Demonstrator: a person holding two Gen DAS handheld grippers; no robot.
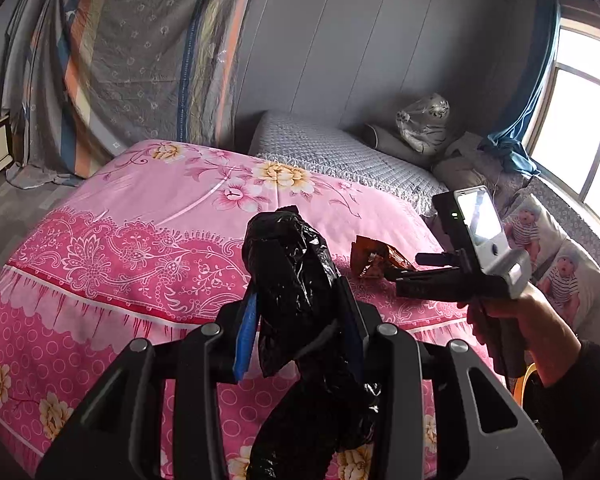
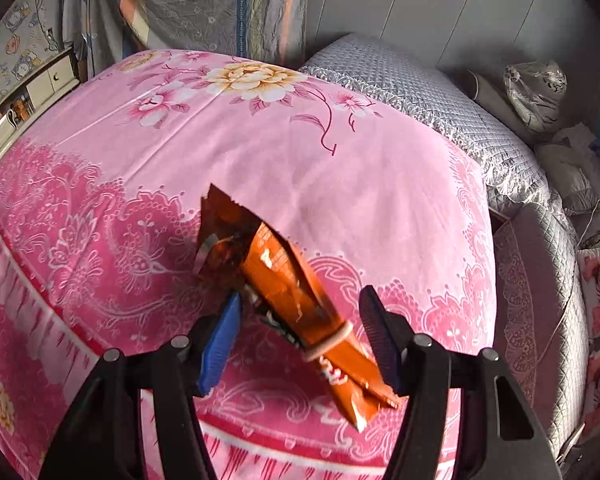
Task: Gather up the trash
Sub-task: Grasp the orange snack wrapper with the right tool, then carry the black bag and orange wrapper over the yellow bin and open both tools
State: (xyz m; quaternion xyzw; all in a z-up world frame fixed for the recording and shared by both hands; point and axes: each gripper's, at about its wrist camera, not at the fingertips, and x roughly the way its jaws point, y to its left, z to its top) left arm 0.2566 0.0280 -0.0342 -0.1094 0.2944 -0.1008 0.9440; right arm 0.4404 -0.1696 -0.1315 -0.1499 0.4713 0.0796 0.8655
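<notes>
A bed cover (image 2: 340,160) fills the near and middle ground. A snack wrapper (image 2: 284,288) lies on its near part, between the spread fingers of the right gripper (image 2: 300,344). A plastic bag (image 1: 296,280) sits between the left gripper's (image 1: 300,336) fingers, left of the wrapper. A quilted blanket (image 1: 340,148) lies on the far right. Pillows (image 1: 400,140) lie beyond it, by the window (image 1: 580,128).

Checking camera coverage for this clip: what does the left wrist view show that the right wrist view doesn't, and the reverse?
Left wrist only: the black trash bag clamped in the left gripper, the person's hand, and the window. Right wrist only: a pale band around the orange snack wrapper, and the right gripper open around it. Both: the wrapper and the pink floral bedspread.
</notes>
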